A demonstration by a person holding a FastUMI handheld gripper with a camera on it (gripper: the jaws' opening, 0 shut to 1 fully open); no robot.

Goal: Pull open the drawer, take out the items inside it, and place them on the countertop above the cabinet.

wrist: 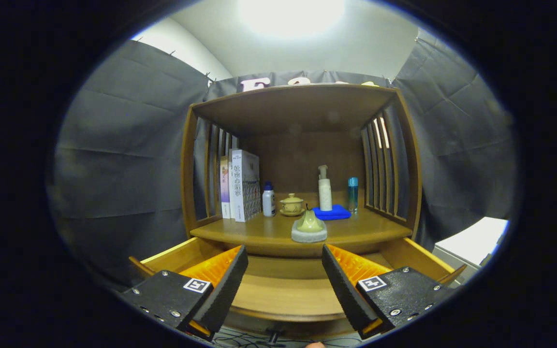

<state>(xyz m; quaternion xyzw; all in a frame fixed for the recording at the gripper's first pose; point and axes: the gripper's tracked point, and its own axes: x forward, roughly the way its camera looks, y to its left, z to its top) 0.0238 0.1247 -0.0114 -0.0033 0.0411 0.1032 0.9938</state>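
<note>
1. On the countertop (259, 234) of the wooden cabinet (404, 159), a yellow pear-shaped item (310, 221) sits on a grey pad (309, 235); upright books (242, 186) carry spine lettering too small to read.
2. The pulled-out wooden drawer (285, 295) lies below, its smooth floor bare between the fingers.
3. The gripper (284, 285) hangs wide open above the drawer, holding nothing.

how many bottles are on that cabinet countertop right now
3: a small white bottle beside the books, a pump bottle on the blue cloth, a blue bottle just right of it.
</note>
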